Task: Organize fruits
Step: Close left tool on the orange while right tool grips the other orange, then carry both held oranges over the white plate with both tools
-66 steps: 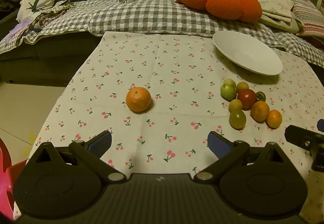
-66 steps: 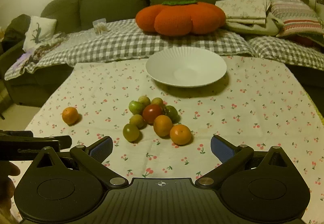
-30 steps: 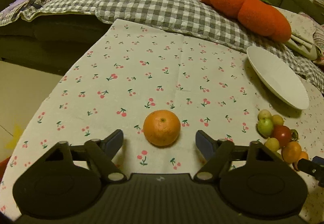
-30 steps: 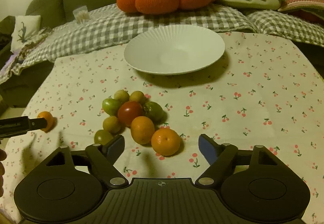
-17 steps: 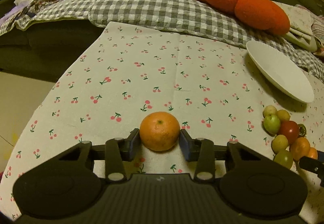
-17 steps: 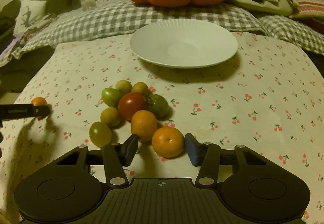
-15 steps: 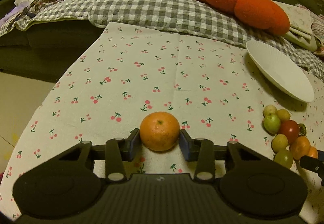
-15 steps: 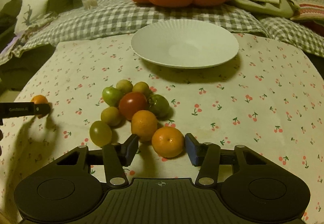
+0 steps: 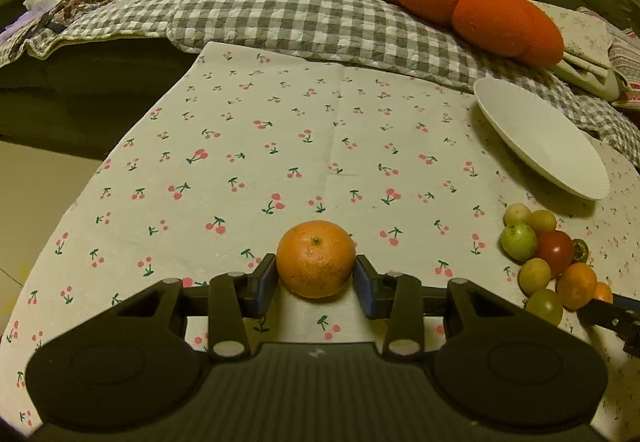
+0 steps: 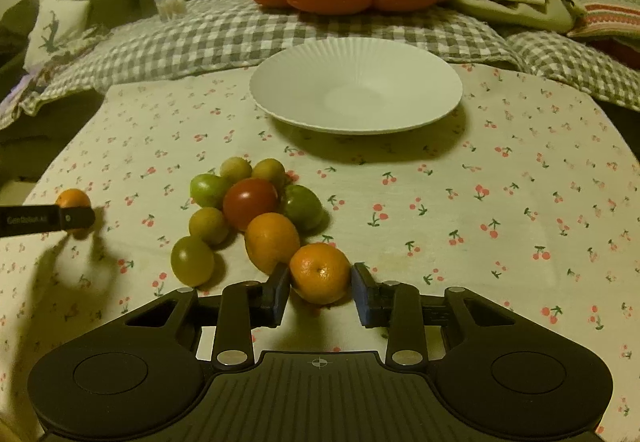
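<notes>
Left tool (image 9: 316, 278) clamps lone orange (image 9: 315, 259) on surface (image 9: 280, 146); right tool (image 10: 320, 290) grips orange at pile edge (image 10: 319, 273). White plate (image 10: 356, 82) bare. Remaining fruit pile (image 10: 248, 202) untouched. Task barely begun: no fruit plated yet.

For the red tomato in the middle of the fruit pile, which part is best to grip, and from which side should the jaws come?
Probably from above, with the jaws across the upper half of the red tomato. It is round, and other fruits surround it: the green tomato on one side, the orange fruit in front and small yellow-green ones behind, so a low sideways approach would push them.
</notes>
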The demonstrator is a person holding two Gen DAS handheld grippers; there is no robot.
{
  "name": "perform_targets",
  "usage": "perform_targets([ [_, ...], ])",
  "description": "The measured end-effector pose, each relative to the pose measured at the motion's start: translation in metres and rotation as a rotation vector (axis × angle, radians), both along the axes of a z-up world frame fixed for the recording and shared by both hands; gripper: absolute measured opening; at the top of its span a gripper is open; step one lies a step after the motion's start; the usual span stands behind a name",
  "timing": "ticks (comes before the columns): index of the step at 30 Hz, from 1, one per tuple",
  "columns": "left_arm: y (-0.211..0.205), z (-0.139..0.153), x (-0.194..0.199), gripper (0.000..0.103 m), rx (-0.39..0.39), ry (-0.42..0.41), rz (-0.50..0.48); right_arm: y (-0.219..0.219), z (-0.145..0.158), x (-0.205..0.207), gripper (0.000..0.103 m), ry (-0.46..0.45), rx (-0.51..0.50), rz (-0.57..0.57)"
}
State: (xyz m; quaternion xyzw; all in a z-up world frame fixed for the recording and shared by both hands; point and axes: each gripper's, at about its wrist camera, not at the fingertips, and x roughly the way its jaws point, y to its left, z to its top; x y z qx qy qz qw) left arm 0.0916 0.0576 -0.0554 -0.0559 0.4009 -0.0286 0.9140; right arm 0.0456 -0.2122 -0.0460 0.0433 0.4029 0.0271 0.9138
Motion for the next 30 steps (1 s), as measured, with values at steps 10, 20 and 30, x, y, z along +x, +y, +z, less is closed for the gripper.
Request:
perform_targets([
  [10, -0.003, 0.017, -0.007, 0.039, -0.039, -0.026, -0.012, -0.004, 0.007, -0.005, 0.032, -0.014, 0.034, -0.024],
  [20, -0.013, 0.033, -0.011, 0.039, -0.099, -0.043, -0.039, -0.018, 0.044, -0.022, 0.032, -0.119, 0.094, -0.025],
  [30, -0.018, 0.048, -0.01, 0.039, -0.127, -0.06, -0.056, -0.031, 0.059, -0.025, 0.032, -0.149, 0.257, 0.025],
])
